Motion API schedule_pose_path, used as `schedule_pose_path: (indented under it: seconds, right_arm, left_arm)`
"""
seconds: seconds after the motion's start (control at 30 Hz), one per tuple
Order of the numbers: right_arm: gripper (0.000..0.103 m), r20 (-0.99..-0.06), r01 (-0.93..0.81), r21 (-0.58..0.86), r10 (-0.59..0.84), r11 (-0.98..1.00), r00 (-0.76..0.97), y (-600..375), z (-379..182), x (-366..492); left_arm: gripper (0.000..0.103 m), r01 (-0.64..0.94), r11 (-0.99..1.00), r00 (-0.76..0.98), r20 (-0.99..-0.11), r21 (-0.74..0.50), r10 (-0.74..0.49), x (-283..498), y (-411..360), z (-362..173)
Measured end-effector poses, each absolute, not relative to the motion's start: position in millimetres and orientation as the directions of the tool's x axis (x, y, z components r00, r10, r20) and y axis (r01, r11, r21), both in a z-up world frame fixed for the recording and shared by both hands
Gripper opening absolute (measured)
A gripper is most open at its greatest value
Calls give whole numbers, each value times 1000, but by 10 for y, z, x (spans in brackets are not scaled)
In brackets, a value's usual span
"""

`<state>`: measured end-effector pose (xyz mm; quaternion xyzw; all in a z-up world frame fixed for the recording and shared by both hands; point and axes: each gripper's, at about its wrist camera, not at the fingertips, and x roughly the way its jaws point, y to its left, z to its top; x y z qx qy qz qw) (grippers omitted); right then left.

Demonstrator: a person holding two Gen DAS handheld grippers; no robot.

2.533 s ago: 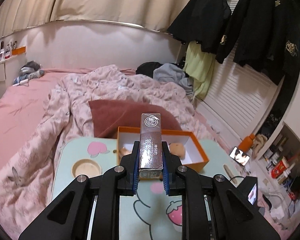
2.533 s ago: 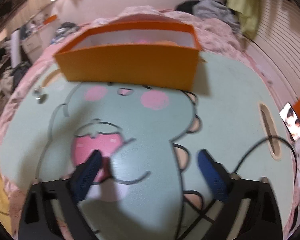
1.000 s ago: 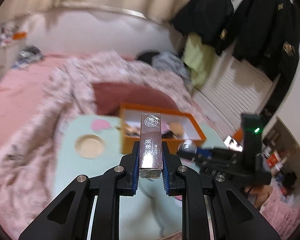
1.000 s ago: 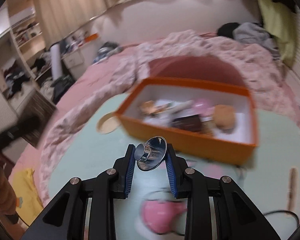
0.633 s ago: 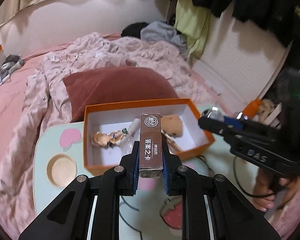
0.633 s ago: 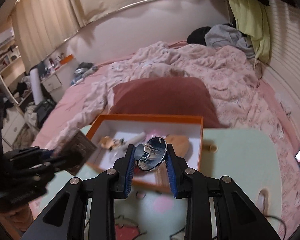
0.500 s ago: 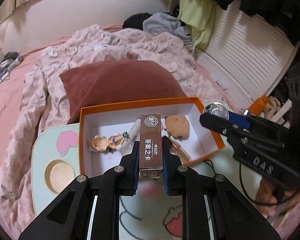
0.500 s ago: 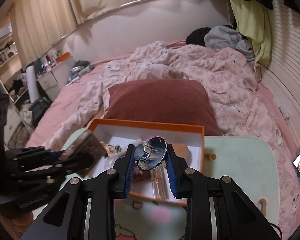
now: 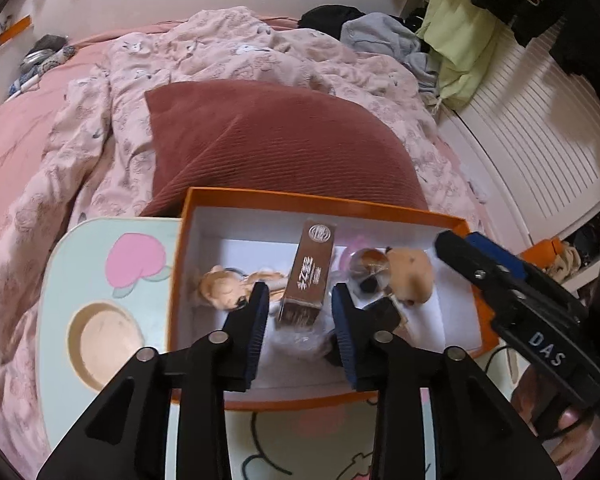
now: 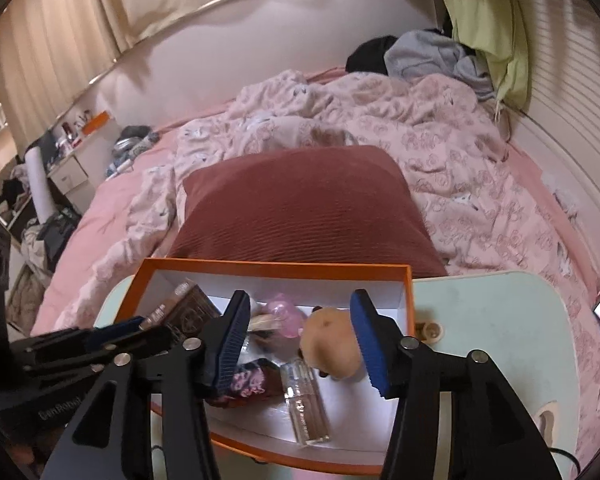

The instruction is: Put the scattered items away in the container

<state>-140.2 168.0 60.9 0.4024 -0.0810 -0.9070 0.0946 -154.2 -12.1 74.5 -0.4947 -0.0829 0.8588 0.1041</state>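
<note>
Left claw [image 9: 298,312] spread apart, poised over the orange box [image 9: 324,202] at frame centre, brown carton [image 9: 309,274] loose between its fingers inside. Right claw [image 10: 298,340] likewise spread, empty, above the plush toy [image 10: 332,342]. Bare tabletop [image 10: 496,316] lower right.

right gripper [image 9: 516,304] body: I read "DAS".
brown carton [image 9: 309,276]: printed characters, which I can't make out, perhaps Chinese.
</note>
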Motion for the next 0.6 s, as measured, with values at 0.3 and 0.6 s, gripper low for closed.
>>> schedule_pose_path:
  seconds: [0.3,0.6]
  right_arm:
    - [52,-730,129,197,-233,-972,-643,1653,594,-1329]
    - [52,-757,133,158,-206,-978,-620,1563,483,-1231]
  left_arm:
    - [37,-90,-966,-519,-816,-242,253,-1494,-183,858]
    - [37,-95,-978,-502,-839,-188,210,-1363,-155,797]
